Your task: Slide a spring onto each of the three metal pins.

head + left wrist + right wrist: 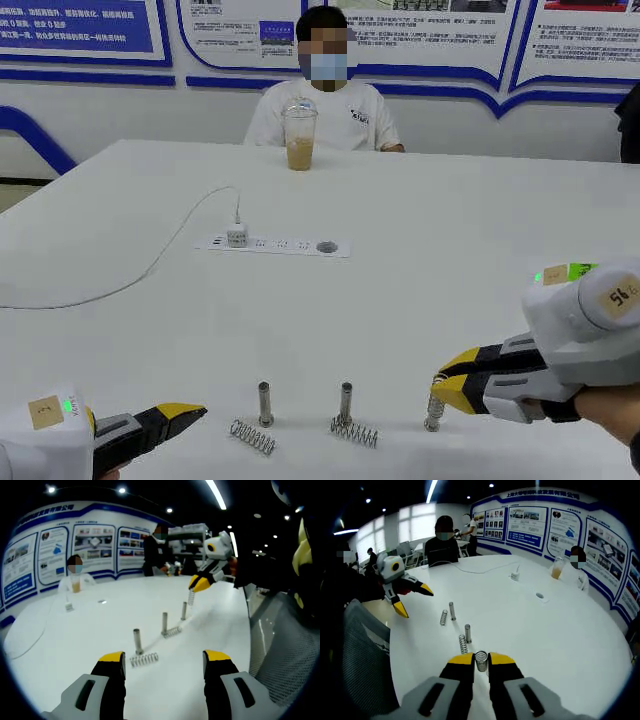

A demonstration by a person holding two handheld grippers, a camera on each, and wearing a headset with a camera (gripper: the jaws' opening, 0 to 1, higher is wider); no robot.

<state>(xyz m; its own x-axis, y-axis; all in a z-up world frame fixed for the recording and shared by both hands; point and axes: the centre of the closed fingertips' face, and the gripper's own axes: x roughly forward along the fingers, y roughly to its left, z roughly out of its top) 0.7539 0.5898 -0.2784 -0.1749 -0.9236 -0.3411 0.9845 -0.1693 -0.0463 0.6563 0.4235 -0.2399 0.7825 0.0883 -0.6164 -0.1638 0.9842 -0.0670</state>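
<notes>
White table (450, 300), right hand-held gripper (481, 659) clamping spring (434, 410), left hand-held gripper (164, 656) agape (power strip (285, 245) beyond).

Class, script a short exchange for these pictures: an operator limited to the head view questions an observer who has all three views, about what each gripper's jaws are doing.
Operator: From the head view I can't judge the hold of the right gripper. Is it clamped on that spring?
Observer: Yes. The right gripper view shows its jaws shut on the spring, with the coil's open end facing the camera.
Operator: And the left gripper, is it carrying anything?
Observer: No. The left gripper view shows its jaws wide apart, with only bare table between them.
</notes>
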